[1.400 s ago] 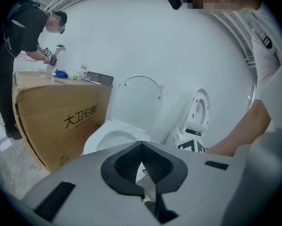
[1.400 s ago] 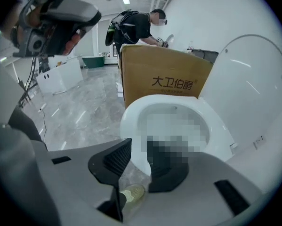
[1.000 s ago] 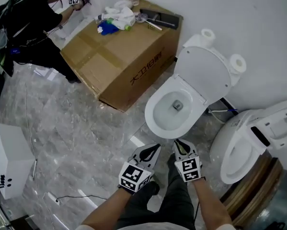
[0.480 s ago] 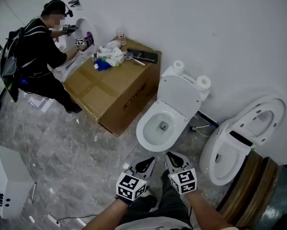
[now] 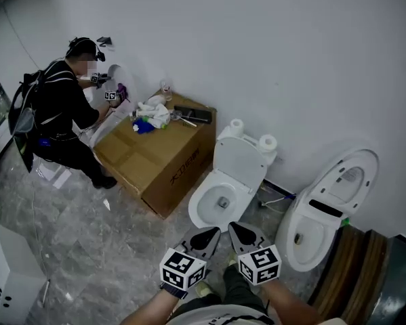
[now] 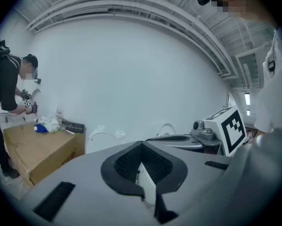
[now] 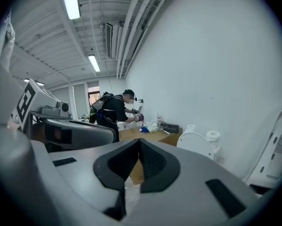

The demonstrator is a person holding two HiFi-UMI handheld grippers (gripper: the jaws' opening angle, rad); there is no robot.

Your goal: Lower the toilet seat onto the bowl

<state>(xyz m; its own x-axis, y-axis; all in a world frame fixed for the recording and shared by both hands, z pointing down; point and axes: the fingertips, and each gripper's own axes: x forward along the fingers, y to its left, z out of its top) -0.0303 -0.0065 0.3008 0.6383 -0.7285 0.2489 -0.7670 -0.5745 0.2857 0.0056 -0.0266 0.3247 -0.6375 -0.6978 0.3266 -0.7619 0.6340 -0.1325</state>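
A white toilet (image 5: 221, 196) stands against the wall, its seat and lid (image 5: 240, 160) raised against the tank. The same raised lid shows in the left gripper view (image 6: 102, 136) and the right gripper view (image 7: 195, 143). Both grippers hover side by side low in the head view, short of the bowl and touching nothing. My left gripper (image 5: 204, 235) (image 6: 141, 147) is shut and empty. On my right gripper (image 5: 239, 231) (image 7: 140, 142) the jaws are closing, their tips together with nothing between them.
A big cardboard box (image 5: 155, 160) with cloths and tools on top stands left of the toilet. A person (image 5: 62, 117) crouches beyond it at the wall. A second toilet (image 5: 323, 202) with its lid up stands to the right. Two paper rolls (image 5: 238, 125) sit on the tank.
The head view has pulled back and tilted up: the toilet looks smaller and farther, and more wall shows. Both grippers stay low in front of the bowl.
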